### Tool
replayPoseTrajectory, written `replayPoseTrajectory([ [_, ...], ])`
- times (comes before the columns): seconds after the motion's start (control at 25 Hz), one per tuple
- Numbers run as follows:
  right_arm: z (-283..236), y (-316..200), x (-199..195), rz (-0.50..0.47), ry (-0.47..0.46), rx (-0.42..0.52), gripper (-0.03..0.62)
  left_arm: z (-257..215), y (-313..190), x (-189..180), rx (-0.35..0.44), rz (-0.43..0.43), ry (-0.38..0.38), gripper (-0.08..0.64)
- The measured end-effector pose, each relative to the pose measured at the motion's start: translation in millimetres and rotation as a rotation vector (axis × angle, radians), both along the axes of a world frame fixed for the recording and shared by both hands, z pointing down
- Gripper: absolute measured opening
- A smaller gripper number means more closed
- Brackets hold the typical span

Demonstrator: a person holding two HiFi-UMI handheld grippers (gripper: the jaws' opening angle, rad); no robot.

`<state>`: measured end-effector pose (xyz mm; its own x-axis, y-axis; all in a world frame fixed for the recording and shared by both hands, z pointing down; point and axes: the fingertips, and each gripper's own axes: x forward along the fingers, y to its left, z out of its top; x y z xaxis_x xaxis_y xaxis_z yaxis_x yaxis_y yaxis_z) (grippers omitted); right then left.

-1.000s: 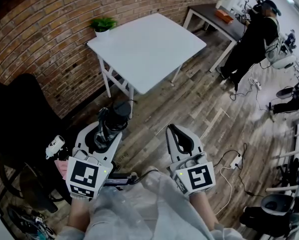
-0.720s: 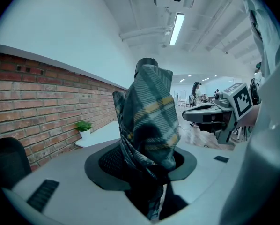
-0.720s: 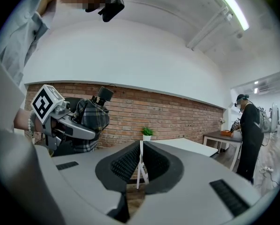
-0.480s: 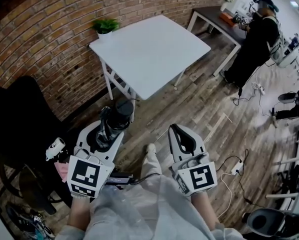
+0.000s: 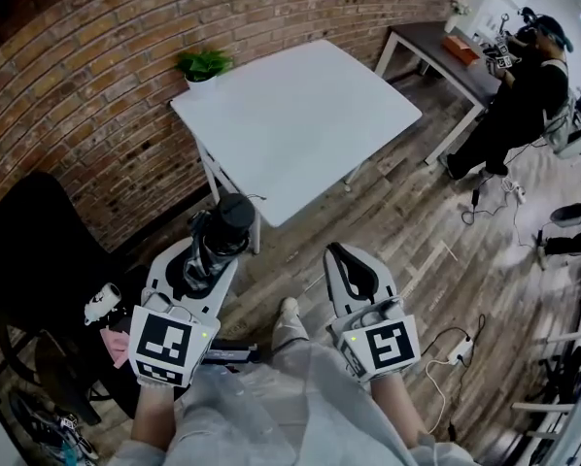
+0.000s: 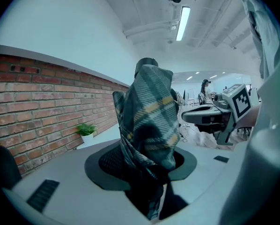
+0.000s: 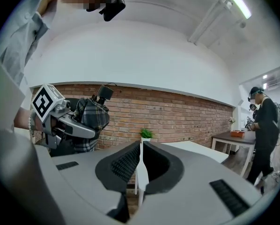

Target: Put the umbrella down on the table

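The left gripper (image 5: 206, 256) is clamping the folded umbrella (image 5: 222, 229): in the left gripper view its jaws are standing apart with the plaid bundle (image 6: 149, 121) filling the gap between them and pressing against both pads. The umbrella is rising out of the jaws, roughly upright, with its black end (image 6: 147, 63) on top and loose folds of cloth hanging down into the throat of the gripper. The right gripper (image 5: 353, 268) is carrying nothing; in the right gripper view its jaws (image 7: 141, 165) are sitting closed, with only a thin slit between the pads. The two grippers are being held side by side and apart, the left one's marker cube (image 5: 166, 346) and the right one's (image 5: 386, 346) both facing up at the head camera. From the right gripper view the umbrella (image 7: 91, 118) is showing off to the left, in the other gripper's grasp.

Both grippers are pointing toward the white table (image 5: 300, 115). In the head view the umbrella's black end is appearing just by the table's near corner, but the umbrella is not lying on the top. A small plant (image 5: 201, 66) is standing at the table's far corner, next to the brick wall (image 5: 77, 85). Wooden floor (image 5: 397, 212) is spreading out below the grippers. A black chair (image 5: 28, 250) is sitting at the left. Well off to the right, a person (image 5: 529, 95) is standing at a dark table (image 5: 436, 47).
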<state>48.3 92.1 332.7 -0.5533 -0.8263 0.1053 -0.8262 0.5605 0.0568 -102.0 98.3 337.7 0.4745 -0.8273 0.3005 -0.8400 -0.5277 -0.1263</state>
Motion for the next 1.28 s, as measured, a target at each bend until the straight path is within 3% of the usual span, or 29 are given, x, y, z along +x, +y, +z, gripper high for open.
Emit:
replayPoseTrajectory([
  [0.72, -3.6, -168.6, 53.5, -0.157, -0.011, -0.010, 0.049, -4.8, -149.1, 58.5, -0.019, -0.148, 0.008, 0.213],
  [1.28, -1.4, -205.9, 50.7, -0.202, -0.017, -0.029, 0.049, -3.9, -181.9, 58.3, -0.034, -0.187, -0.013, 0.213],
])
